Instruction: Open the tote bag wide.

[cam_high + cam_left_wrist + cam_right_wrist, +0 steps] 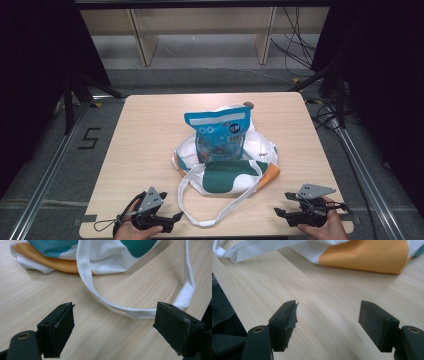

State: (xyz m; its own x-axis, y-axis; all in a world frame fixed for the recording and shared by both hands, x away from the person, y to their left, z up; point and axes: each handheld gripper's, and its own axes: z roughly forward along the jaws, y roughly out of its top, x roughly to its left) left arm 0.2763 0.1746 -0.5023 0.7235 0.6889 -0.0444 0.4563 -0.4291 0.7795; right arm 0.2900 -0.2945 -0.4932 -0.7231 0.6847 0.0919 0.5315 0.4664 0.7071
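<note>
A blue snack bag (220, 134) stands upright in a slumped white tote bag (227, 176) with green and orange patches, mid-table. The tote's white strap (210, 220) loops toward the front edge. My left gripper (177, 218) sits at the front left, just left of that loop, open. In the left gripper view its jaws (115, 325) stand wide apart with nothing between them, and the strap (87, 282) lies just beyond. My right gripper (278, 213) rests at the front right, open and empty (328, 315), a short way from the tote's orange corner (367, 255).
The wooden table (145, 130) has bare surface left, right and behind the tote. Metal rails (50, 165) run along the floor on both sides. A wooden frame (142, 45) and loose cables (295, 50) lie beyond the far edge.
</note>
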